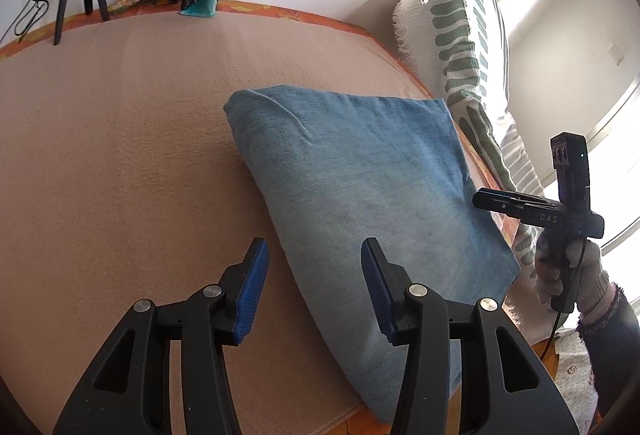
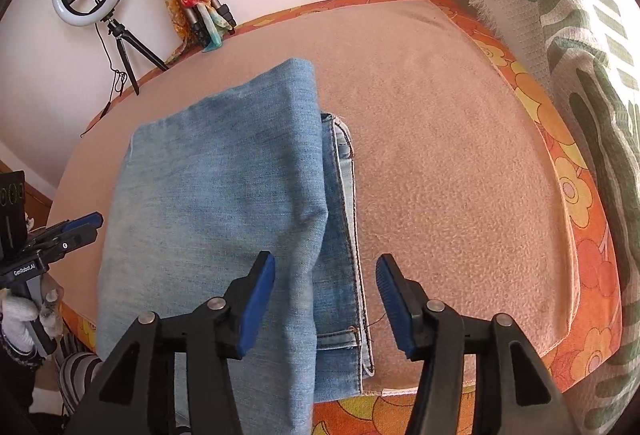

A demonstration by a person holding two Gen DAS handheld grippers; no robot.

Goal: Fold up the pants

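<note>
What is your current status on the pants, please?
Left tool open, right tool open, nothing held. Jeans folded flat on the pink blanket. Nothing in the way.

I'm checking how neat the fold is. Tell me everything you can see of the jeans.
The jeans are light blue, faded denim, folded into a thick rectangular bundle lying flat on the pink blanket. A lower layer with a stitched seam and hem sticks out along one side. Neither hand-held gripper touches them; the pads stand apart just above the near edge.
</note>
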